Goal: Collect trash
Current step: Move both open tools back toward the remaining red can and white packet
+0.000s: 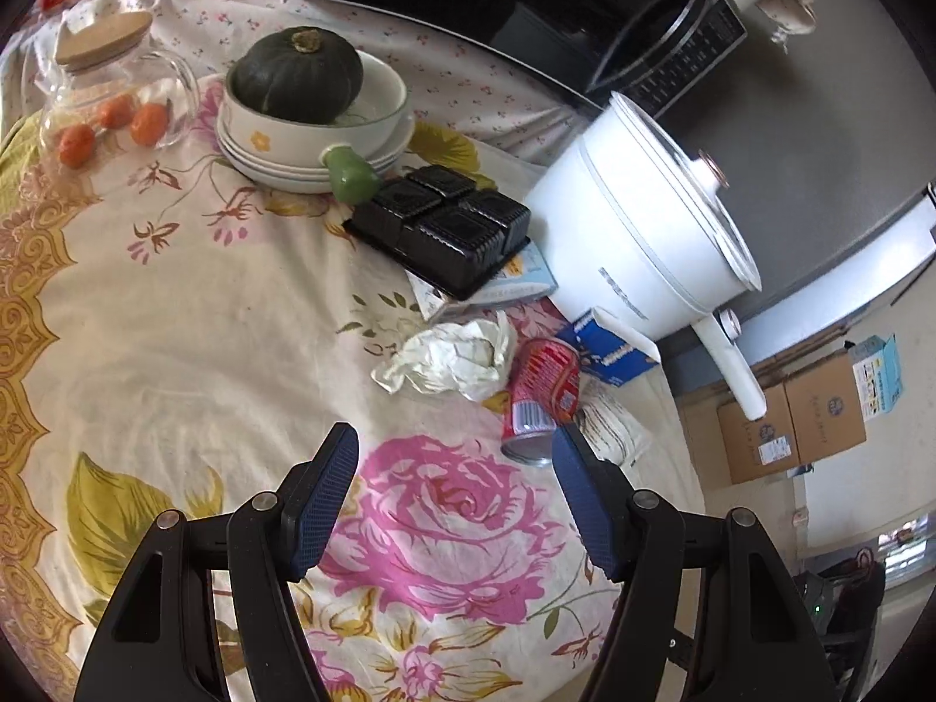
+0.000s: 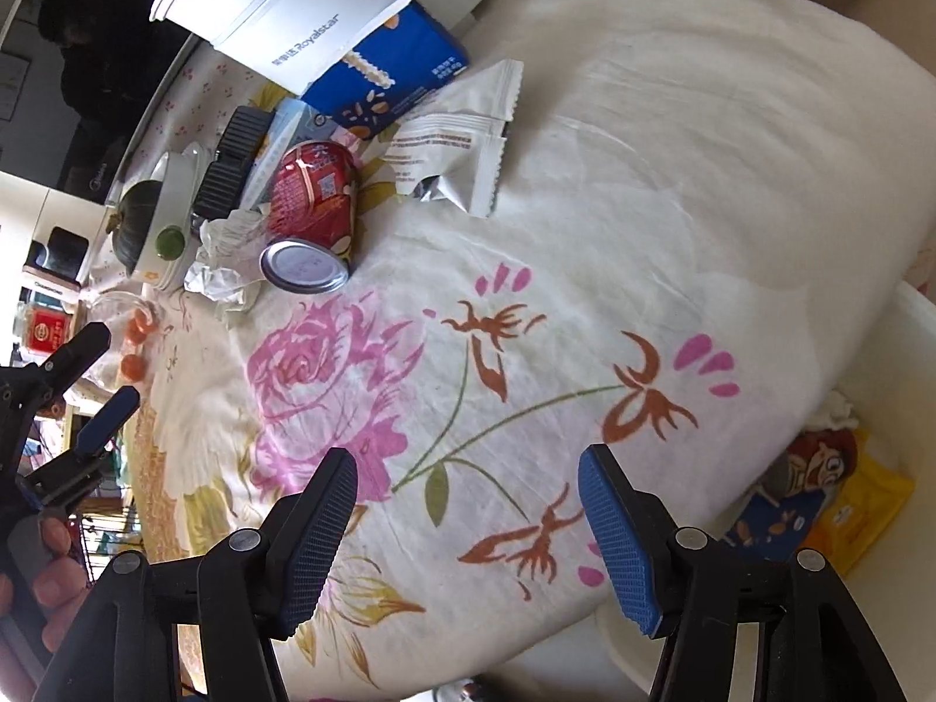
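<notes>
Left wrist view: left gripper spread wide, nothing btwn the pads, hovering over the floral tablecloth above the pink rose print. Trash cluster sits at approx 1 o'clock from the gripper: crumpled paper w/ red can lying on its side just beside it, can's open end toward the camera and right next to the right fingertip; can't tell if touching. White wrapper at 3 o'clock of the can. Black plastic tray at 12 o'clock of the paper, sitting on a light blue box. White electric pot at 2 o'clock, blue carton touching its base. Far side at 11 o'clock: dark green squash in a bowl on stacked plates, glass jar w/ orange fruit further left. Right wrist view: right gripper also wide apart, empty, over bare cloth w/ flower print. Can at 11 o'clock, well apart from it, paper touching can's left side, wrapper at 12 o'clock, carton leaning by the pot. Left gripper visible at 9 o'clock, jaws apart. Bin w/ wrappers inside at 3 o'clock past the table edge.
</notes>
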Available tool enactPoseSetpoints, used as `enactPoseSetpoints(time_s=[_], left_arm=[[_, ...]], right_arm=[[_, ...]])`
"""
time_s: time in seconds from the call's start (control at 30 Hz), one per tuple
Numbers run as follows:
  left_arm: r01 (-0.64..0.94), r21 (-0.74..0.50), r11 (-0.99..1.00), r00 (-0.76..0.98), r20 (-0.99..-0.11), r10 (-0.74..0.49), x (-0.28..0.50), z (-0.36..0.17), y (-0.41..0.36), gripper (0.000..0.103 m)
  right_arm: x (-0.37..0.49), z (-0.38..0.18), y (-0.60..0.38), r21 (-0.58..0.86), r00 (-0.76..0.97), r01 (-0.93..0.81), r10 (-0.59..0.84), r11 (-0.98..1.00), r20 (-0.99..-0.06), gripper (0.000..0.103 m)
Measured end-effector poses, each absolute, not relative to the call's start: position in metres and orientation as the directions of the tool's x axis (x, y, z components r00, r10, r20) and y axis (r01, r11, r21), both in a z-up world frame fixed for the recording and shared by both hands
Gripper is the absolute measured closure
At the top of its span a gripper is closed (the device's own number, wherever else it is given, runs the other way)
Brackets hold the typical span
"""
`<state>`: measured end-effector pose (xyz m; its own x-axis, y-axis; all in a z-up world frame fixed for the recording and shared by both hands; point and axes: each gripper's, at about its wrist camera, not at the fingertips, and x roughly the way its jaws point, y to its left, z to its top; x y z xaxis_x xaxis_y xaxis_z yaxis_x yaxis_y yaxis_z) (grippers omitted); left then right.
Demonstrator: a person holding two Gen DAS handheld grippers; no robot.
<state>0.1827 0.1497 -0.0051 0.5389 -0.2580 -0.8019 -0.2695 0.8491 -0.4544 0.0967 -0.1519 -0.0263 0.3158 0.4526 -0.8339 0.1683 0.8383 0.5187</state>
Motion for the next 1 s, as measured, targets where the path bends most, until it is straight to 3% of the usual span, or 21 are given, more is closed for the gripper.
enactPoseSetpoints(time_s=[0.33, 0.6, 0.83, 1.0], left_arm=[[-0.272, -0.389, 0.880, 0.527, -0.826, -0.202, 0.226, -0.025, 0.146, 0.032], [-0.001, -0.392, 0.920, 0.384, -0.850, -0.361, 0.247, -0.057, 0.058, 0.032], [0.089, -0.135, 0.987, 0.438, -0.885, -0.161, 0.258, -0.066, 0.026, 0.031], [0.065, -0.212, 0.975, 0.426, -0.878, -0.220, 0.266, -0.070, 0.036, 0.032]], right_arm=[[0.127, -0.036, -0.141, 0.482, 0.304, 0.159, 0.421, 0.862, -0.855, 0.034], [0.161, -0.027, -0.158, 0.440, 0.364, 0.159, 0.361, 0.884, -0.858, 0.034], [0.203, -0.039, -0.171, 0.437, 0.386, 0.187, 0.343, 0.880, -0.856, 0.034], [0.221, -0.053, -0.156, 0.422, 0.385, 0.153, 0.340, 0.893, -0.858, 0.031]])
